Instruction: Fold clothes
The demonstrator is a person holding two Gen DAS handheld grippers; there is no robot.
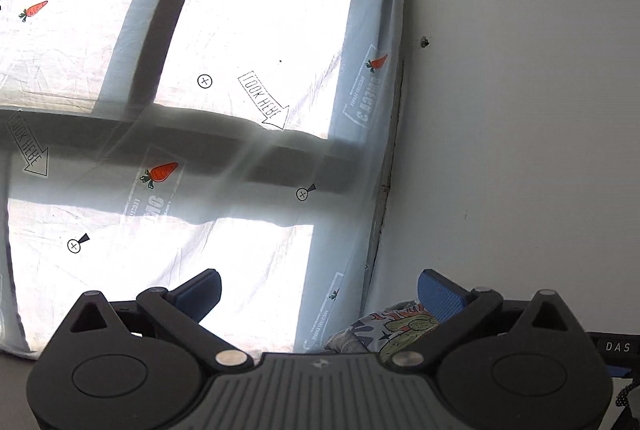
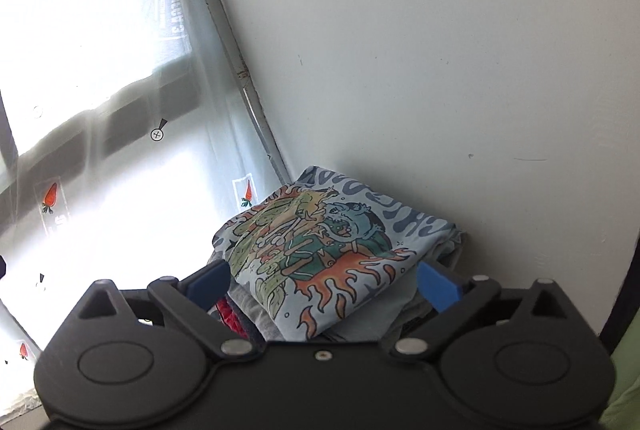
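Note:
A folded light-blue T-shirt (image 2: 320, 230) with a cartoon flame print lies on top of a small stack of folded clothes (image 2: 260, 318) in the corner against the wall. My right gripper (image 2: 324, 286) hovers just in front of it, open, its blue pads (image 2: 438, 288) wide apart and off the cloth. In the left wrist view only a corner of the same printed shirt (image 1: 400, 326) shows, low beside the right finger. My left gripper (image 1: 320, 292) is open with nothing between its pads (image 1: 200, 294), facing the curtain.
A thin white curtain (image 1: 224, 69) printed with carrots and arrows hangs over a bright window on the left. A plain white wall (image 2: 440, 69) stands behind and to the right of the stack. Something red (image 2: 230, 314) shows under the grey cloth.

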